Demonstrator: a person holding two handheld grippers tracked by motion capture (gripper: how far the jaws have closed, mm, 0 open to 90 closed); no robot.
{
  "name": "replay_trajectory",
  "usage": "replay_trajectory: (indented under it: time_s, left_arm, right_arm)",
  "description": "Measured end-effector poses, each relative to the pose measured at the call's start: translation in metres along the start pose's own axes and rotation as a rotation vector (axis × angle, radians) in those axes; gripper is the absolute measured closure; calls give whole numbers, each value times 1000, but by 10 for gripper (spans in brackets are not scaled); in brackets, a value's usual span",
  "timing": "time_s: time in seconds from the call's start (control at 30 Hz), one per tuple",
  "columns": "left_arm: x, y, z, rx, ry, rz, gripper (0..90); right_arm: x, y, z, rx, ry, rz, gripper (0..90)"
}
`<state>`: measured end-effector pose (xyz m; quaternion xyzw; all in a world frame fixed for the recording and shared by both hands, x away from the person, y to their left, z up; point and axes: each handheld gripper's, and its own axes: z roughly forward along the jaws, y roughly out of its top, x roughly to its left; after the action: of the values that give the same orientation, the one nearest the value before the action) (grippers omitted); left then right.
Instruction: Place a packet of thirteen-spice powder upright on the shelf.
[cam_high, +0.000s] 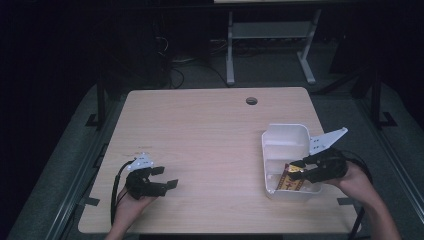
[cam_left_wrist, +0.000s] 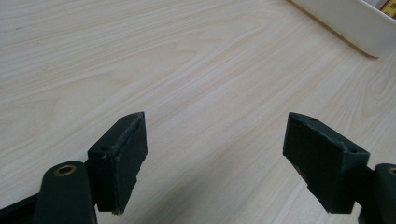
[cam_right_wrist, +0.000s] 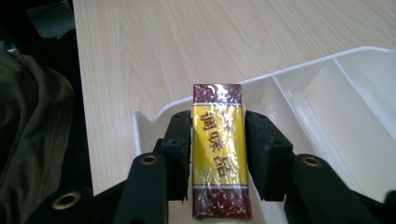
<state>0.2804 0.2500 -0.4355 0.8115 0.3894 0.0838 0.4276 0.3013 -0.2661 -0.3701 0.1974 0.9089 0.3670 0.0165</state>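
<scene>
Table (cam_high: 210, 130): pale wood-grain top, rounded corners, dark frame showing at both sides. Round cable hole (cam_high: 251, 101) near the far edge, right of centre. Grain runs in long streaks in both gripper views.

Floor (cam_high: 65, 165): grey, carpet-like, dim; darker strips along the table's left and right.

Behind the table: white stand (cam_high: 270, 45) with two legs, splayed feet and a crossbar. Loose black cables (cam_high: 175, 75) lie on the floor left of it.

Room beyond is very dark, walls not readable. Light falls mostly on the tabletop.
</scene>
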Motion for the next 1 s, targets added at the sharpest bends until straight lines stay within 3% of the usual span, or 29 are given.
replay_trajectory:
  time_s: [0.47,0.77,1.0]
  left_arm:
    - [1,0,-2,-3,0,-5,212]
    - [2,0,-3,-5,1,-7,212]
    - [1,0,-2,-1,-3,-3,212]
  right_arm:
    - [9,10,5,-41,23,17,496]
    - [13,13,4,-36,11,7,479]
    - [21,19,4,-63,-16,28,441]
